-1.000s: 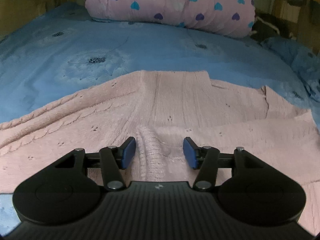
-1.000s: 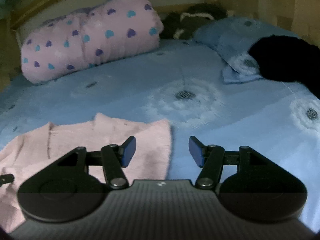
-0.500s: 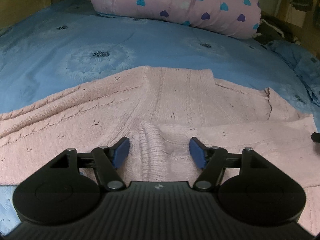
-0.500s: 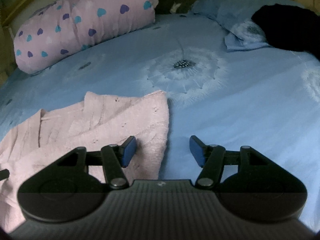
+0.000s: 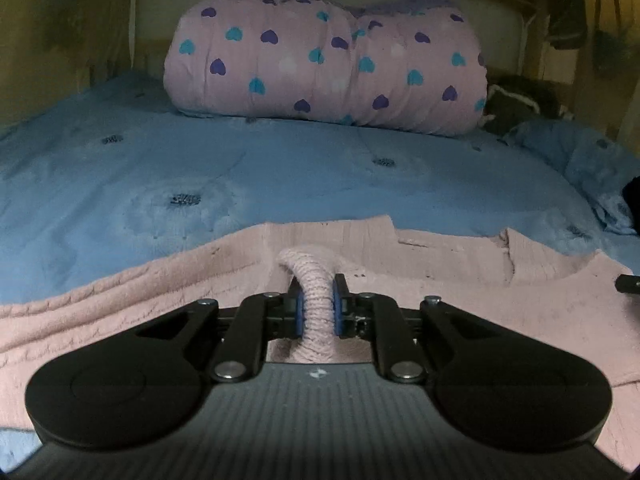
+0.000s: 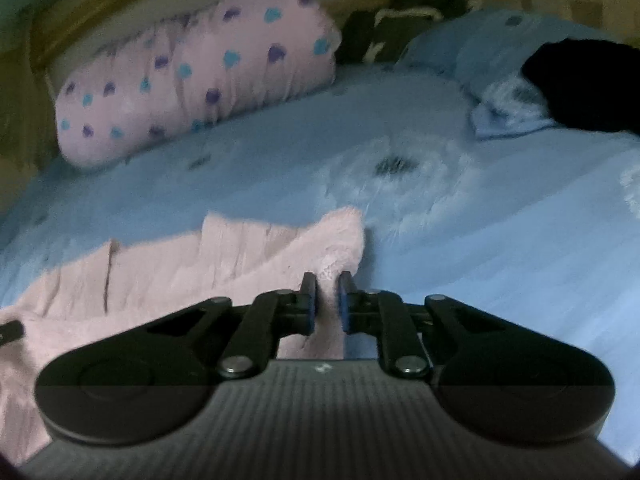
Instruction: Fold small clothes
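the left wrist view is showing the left gripper (image 5: 317, 306), whose jaws have just been closing, now clenching a ribbed roll of the pink knit sweater (image 5: 440, 264) between its blue pads (image 5: 298, 312); only this view is showing that bunched ridge rising between the fingers and the cable-knit sleeve trailing off to the left. the right wrist view is blurrier and is giving what the other lacks: the sweater's right corner lying against bare blue bedsheet (image 6: 500, 248), a black garment (image 6: 580, 84) on a blue pillow (image 6: 460, 40), and the right gripper (image 6: 328, 300), its jaws also just closed, pinching the sweater's edge. the sweater is lying spread on the bed, soft, pale pink, puckering upward at both grips. a heart-print bolster (image 5: 324, 68) is sitting at the head of the bed.
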`<act>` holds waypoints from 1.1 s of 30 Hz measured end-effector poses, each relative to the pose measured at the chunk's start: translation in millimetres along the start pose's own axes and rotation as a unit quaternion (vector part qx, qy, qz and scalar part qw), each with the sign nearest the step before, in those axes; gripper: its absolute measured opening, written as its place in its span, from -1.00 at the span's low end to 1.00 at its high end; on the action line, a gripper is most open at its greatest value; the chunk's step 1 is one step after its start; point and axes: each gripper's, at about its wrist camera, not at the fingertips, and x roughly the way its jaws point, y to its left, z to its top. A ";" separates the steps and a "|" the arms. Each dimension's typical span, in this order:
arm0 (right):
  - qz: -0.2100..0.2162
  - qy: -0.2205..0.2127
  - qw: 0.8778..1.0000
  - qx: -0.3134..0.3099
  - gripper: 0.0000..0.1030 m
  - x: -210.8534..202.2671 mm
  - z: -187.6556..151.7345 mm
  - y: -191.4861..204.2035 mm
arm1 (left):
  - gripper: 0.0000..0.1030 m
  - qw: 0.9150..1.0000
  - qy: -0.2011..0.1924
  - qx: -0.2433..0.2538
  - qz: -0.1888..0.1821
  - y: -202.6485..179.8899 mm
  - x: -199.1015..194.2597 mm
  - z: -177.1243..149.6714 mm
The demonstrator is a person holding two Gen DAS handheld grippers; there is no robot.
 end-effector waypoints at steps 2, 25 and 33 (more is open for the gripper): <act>-0.008 -0.004 1.000 -0.008 -0.72 1.0 -0.1 -0.2 | -0.69 1.000 0.018 0.003 0.007 0.0 10.2 -3.2; 0.001 -0.010 0.999 -0.044 -0.15 -25.9 5.2 17.9 | 0.30 0.995 0.045 0.041 0.080 18.3 -28.6 2.2; 0.038 0.006 0.998 -0.058 -0.08 -59.1 -6.4 28.8 | 0.34 0.988 0.048 0.061 0.132 61.7 -83.9 10.7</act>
